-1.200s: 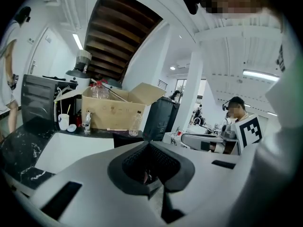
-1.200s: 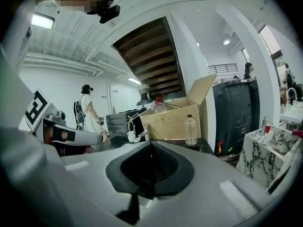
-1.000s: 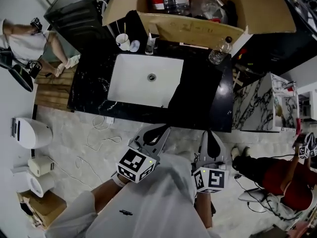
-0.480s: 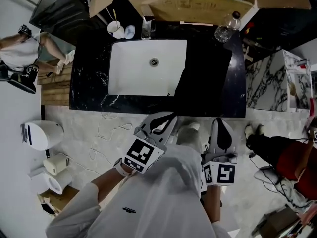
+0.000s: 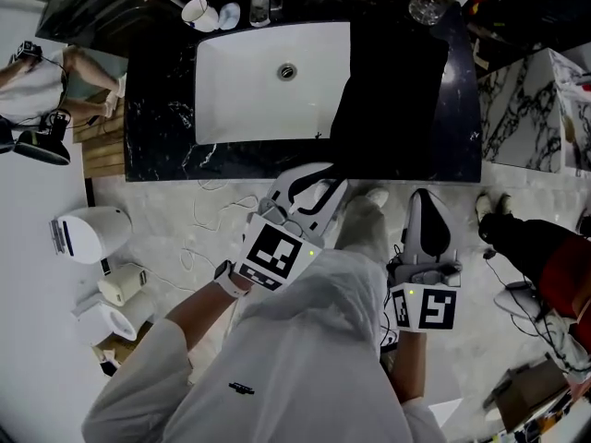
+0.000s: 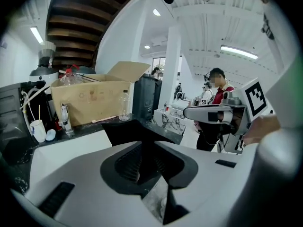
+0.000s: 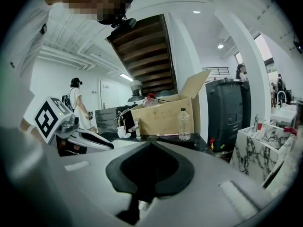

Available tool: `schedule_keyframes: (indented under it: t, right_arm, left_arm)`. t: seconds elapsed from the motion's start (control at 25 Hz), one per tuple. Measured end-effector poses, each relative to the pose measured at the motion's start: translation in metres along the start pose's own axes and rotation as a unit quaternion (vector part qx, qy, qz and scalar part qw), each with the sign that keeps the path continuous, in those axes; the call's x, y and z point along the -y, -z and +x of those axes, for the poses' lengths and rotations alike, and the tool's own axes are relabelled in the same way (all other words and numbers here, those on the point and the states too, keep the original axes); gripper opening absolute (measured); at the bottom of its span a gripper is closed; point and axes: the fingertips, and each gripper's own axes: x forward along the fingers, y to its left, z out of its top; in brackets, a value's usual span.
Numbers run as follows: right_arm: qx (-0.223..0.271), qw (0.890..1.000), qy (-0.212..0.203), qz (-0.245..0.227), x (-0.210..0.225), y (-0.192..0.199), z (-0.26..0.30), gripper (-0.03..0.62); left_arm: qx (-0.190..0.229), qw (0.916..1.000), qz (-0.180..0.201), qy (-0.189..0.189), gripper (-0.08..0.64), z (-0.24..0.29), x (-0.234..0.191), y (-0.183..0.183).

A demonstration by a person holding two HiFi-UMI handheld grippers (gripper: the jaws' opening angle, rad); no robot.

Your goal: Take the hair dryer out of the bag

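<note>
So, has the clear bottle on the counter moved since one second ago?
No. The clear bottle stands at the same far right corner of the black counter, right of the sink; only the head camera shifted.

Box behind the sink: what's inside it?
Clear plastic bottles, one with a red cap, poke above the rim of the box. Its front wall hides everything lower, so I can't tell what else it holds.
</note>
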Motion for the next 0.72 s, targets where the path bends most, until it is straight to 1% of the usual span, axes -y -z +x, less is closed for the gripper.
schedule_keyframes:
  t: [0.04, 0.08, 0.2, 0.32, 0.4, 0.52, 0.72]
  right_arm:
    - [-0.003, 1.0, -0.002, -0.001, 0.0, 0.004, 0.0, 0.011]
    - [-0.005, 1.0, -0.004, -0.003, -0.001, 0.007, 0.001, 0.011]
    - [-0.012, 1.0, -0.007, -0.007, 0.001, 0.017, 0.003, 0.011]
    - [-0.012, 1.0, 0.001, -0.004, 0.008, 0.024, 0.004, 0.011]
    - [-0.011, 1.0, 0.006, 0.0, 0.012, 0.03, 0.005, 0.011]
    - [-0.012, 1.0, 0.011, 0.006, 0.015, 0.037, 0.008, 0.011]
    - [-0.023, 1.0, 0.004, 0.01, 0.013, 0.051, 0.016, 0.011]
  left_arm:
    - [-0.003, 1.0, 0.004, 0.003, 0.072, 0.003, 0.001, 0.003]
    - [-0.005, 0.9999, 0.009, 0.007, 0.062, 0.006, 0.001, 0.005]
    - [-0.012, 0.9994, 0.028, 0.017, 0.061, 0.014, 0.005, 0.01]
    - [-0.029, 0.9974, 0.057, 0.032, 0.116, 0.026, 0.009, 0.02]
    - [-0.04, 0.9959, 0.07, 0.041, 0.13, 0.035, 0.01, 0.028]
    - [-0.048, 0.9945, 0.085, 0.04, 0.149, 0.047, 0.006, 0.034]
    - [-0.065, 0.9889, 0.129, 0.032, 0.176, 0.066, -0.001, 0.041]
